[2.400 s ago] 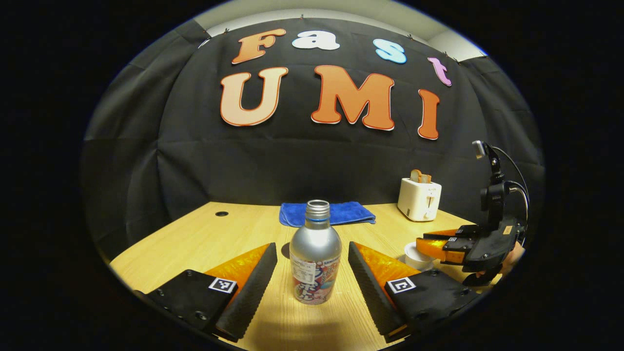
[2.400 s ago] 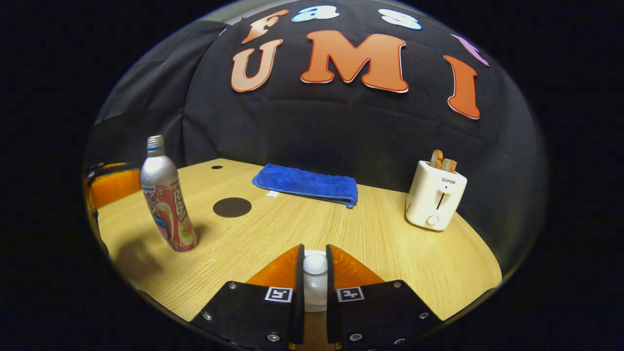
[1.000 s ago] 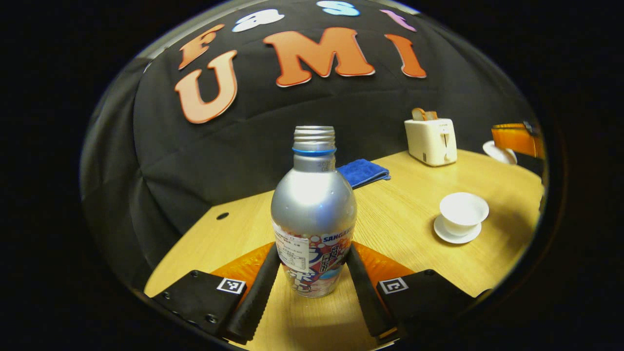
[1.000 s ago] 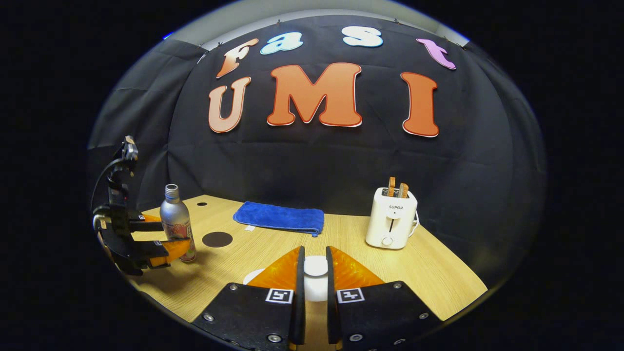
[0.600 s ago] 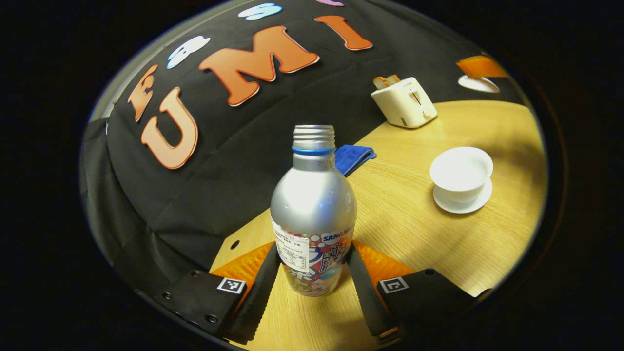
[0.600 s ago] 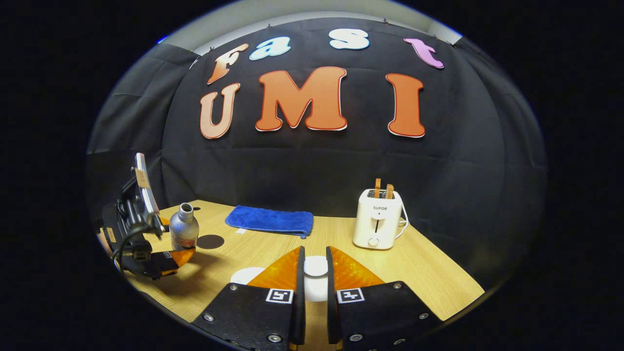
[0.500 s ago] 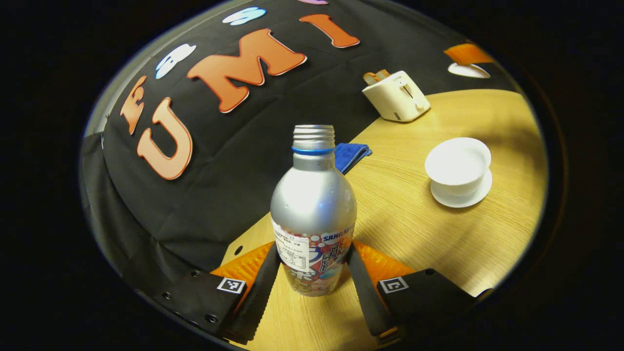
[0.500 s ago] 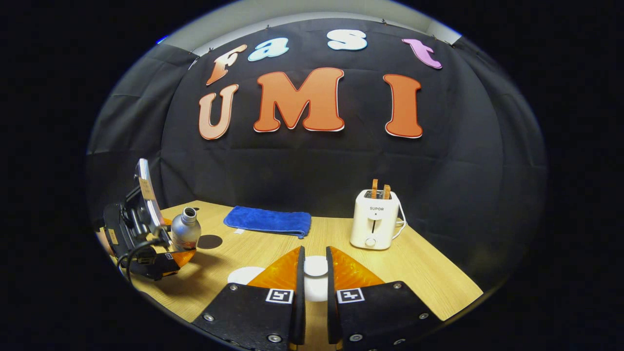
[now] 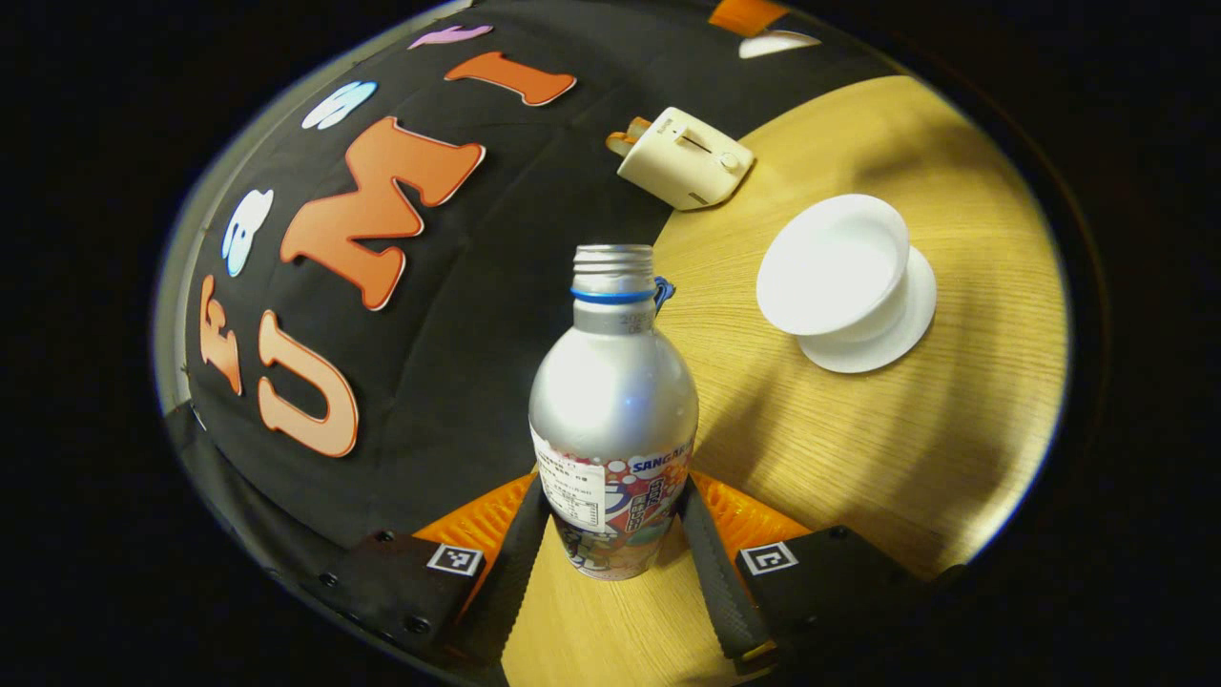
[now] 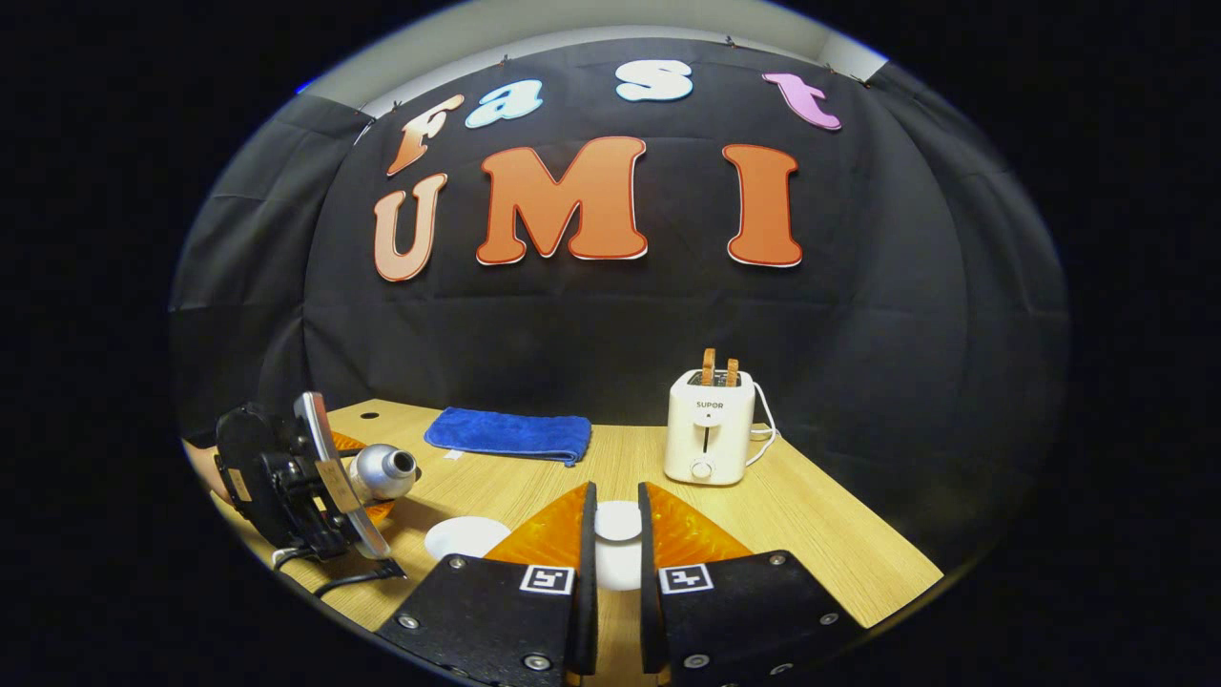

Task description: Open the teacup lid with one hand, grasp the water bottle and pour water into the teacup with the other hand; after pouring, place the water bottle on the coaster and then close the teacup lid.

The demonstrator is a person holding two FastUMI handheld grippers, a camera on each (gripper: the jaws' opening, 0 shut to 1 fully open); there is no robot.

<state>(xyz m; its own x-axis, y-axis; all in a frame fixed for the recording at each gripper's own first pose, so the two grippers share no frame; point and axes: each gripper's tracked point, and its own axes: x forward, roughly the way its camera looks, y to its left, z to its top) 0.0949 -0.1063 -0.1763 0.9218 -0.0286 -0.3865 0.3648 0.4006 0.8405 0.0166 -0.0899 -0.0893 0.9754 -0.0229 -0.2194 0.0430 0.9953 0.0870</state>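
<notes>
My left gripper (image 9: 612, 496) is shut on the lower body of a silver water bottle (image 9: 612, 401) with a printed label and no cap. It holds the bottle in the air, tipped far over. In the right gripper view the bottle (image 10: 380, 471) lies almost level, its mouth pointing right, above the white teacup (image 10: 465, 537). The cup (image 9: 828, 262) stands uncovered on its white saucer (image 9: 901, 329), to the right of the bottle neck. My right gripper (image 10: 613, 494) is shut on the knob of the white teacup lid (image 10: 617, 563), held off the table.
A white toaster (image 10: 704, 439) with two slices in it stands at the back right of the wooden table (image 10: 820, 534). A folded blue cloth (image 10: 508, 434) lies along the back edge. The booth's black cloth wall closes off the far side.
The left gripper has tipped the bottle much further over and brought it closer to the cup. The right gripper still holds the lid and has barely moved.
</notes>
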